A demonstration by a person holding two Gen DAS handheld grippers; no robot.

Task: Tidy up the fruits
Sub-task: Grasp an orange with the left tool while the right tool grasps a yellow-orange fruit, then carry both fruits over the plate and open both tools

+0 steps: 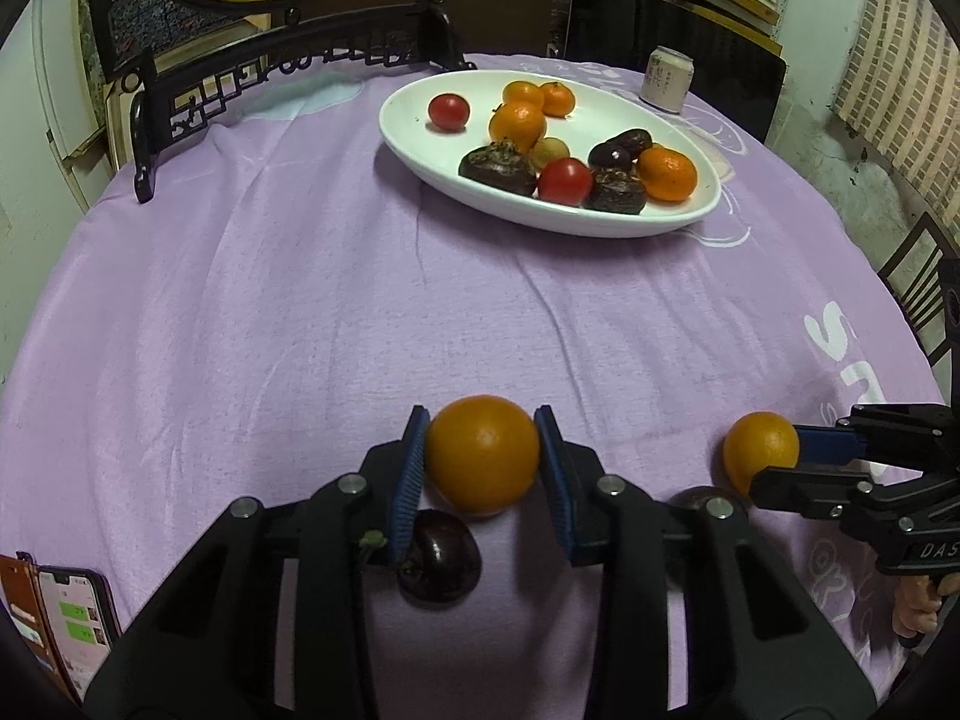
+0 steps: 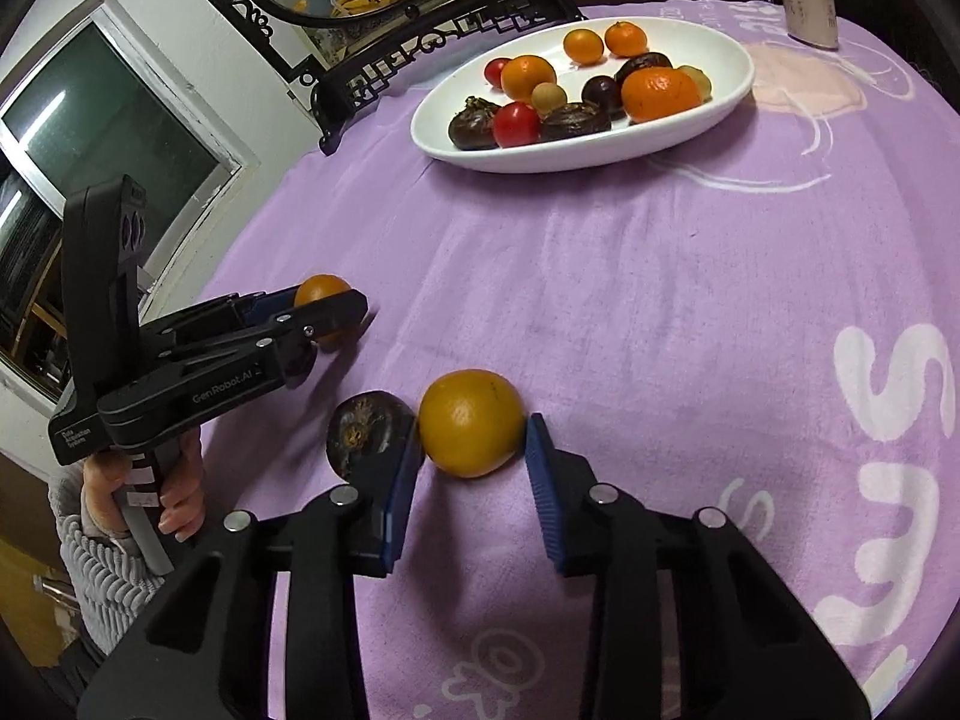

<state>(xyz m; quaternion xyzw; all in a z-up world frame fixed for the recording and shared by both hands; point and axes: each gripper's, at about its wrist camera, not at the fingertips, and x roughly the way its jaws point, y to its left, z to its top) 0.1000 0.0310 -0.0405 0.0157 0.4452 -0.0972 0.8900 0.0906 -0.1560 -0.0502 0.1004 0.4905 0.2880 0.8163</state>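
While both claws sit low over the purple cloth (image 1: 300, 300), I have an orange in each: the left claw (image 1: 483, 456) is pressed against both sides of its orange (image 1: 483, 453), and the right claw (image 2: 474, 450) is closed around the other orange (image 2: 471, 423). The white dish (image 2: 738, 90) lies straight ahead, far across the table, slightly nearer the right hand. A dark fruit (image 1: 441, 555) rests just beneath my left pad.
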